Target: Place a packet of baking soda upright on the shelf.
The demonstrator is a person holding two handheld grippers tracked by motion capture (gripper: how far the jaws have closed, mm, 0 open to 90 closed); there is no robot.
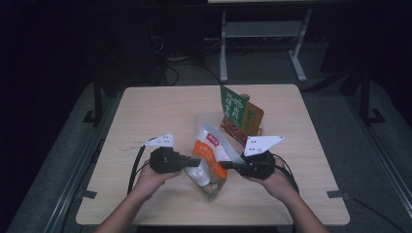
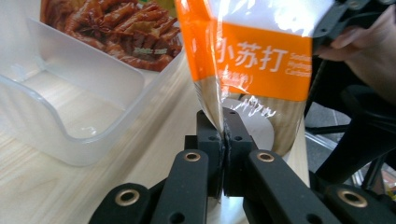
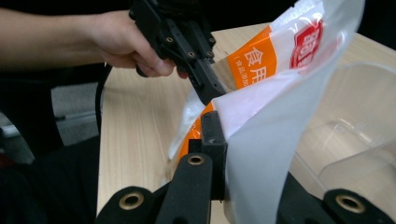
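Note:
An orange-and-white plastic bag (image 1: 208,148) with white powder inside hangs just above the table between both grippers. My left gripper (image 1: 197,162) is shut on the bag's left edge. In the left gripper view the two jaws (image 2: 223,135) pinch the clear film below the bag's orange band (image 2: 261,60). My right gripper (image 1: 223,165) is shut on the opposite edge. In the right gripper view the white film of the bag (image 3: 261,140) drapes over my own jaws (image 3: 225,128) and hides one of them. Farther off there, the left gripper (image 3: 205,86) clamps the bag.
A green-and-orange snack pouch (image 1: 241,114) stands at the back of the wooden table (image 1: 145,111), leaning in a clear plastic container (image 2: 70,98). The container sits right behind the bag (image 3: 355,135). Metal frame legs (image 1: 223,48) stand beyond the far edge.

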